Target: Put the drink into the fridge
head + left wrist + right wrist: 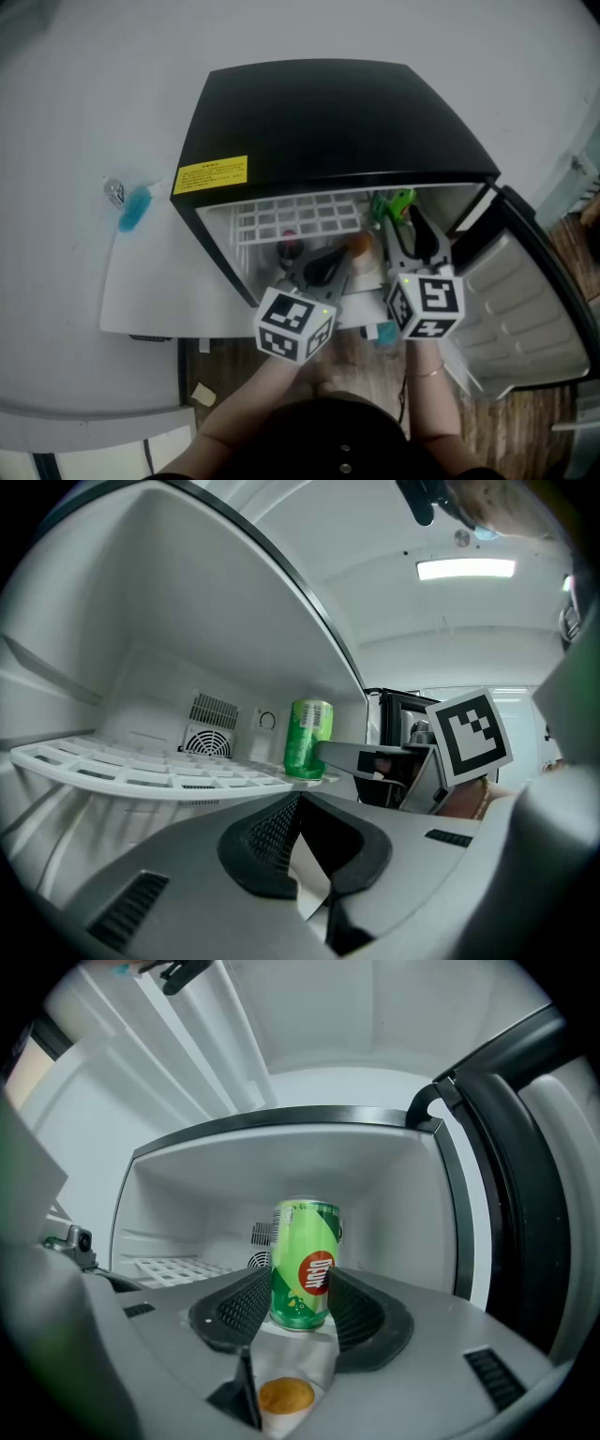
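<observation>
The floor [352,352] is brown wood. Overhead, a long ceiling light [466,569] glows white against a pale ceiling [375,602].

Head view: the can [398,199] shows only its green top; the rest lies behind the right tool [402,223]. The fridge door [525,309] is cut off at the right edge. Print on the yellow label [210,174] is too small to read.
</observation>
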A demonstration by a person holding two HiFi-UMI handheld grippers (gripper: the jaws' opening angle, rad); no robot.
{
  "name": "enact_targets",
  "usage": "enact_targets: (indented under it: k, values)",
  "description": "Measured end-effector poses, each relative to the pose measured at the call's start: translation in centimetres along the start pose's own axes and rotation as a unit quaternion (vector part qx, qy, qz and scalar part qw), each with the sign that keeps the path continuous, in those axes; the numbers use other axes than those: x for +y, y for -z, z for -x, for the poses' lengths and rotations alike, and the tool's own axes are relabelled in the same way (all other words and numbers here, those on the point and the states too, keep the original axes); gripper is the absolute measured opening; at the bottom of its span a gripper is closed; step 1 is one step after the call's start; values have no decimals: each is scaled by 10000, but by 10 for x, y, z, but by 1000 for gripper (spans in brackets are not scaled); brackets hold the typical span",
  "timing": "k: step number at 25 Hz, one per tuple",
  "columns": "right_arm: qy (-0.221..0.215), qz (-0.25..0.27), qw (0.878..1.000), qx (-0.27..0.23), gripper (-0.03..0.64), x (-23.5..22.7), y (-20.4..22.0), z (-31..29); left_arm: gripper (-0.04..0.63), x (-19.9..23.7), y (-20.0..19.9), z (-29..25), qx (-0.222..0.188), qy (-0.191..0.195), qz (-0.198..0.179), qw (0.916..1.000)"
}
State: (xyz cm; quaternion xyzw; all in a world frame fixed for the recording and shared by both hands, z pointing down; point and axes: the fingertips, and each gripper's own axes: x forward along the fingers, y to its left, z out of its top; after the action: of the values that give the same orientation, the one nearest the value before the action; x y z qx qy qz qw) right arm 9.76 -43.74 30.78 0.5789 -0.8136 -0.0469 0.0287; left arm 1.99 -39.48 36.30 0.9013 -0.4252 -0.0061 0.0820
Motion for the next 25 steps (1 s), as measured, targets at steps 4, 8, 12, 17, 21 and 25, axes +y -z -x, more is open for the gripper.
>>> enact_targets:
  k: [4, 8, 12, 17, 21, 25]
  values:
    - [-3, -32, 10000, 22, 196, -1, 1, -6, 6, -1, 0, -1, 15, 1, -24, 10000]
    - [-14, -38, 10000, 28, 196, -1, 1, -11, 6, 0, 1, -2, 34, -28, -36, 10000]
    - [-38, -94, 9999, 20, 196, -2, 1, -17, 6, 0, 1, -3, 52, -46, -32, 10000]
    - [-47, -79, 10000, 28, 196, -2, 1, -22, 6, 1, 1, -5, 51, -93, -20, 9999]
    - [-113, -101, 9999, -60, 196, -1, -4, -15, 6, 3, -1, -4, 35, -137, -13, 9999]
    - [-455, -156, 9988, -92, 196, 11, -6, -2, 6, 5, 0, -2, 66, -166, -117, 9998]
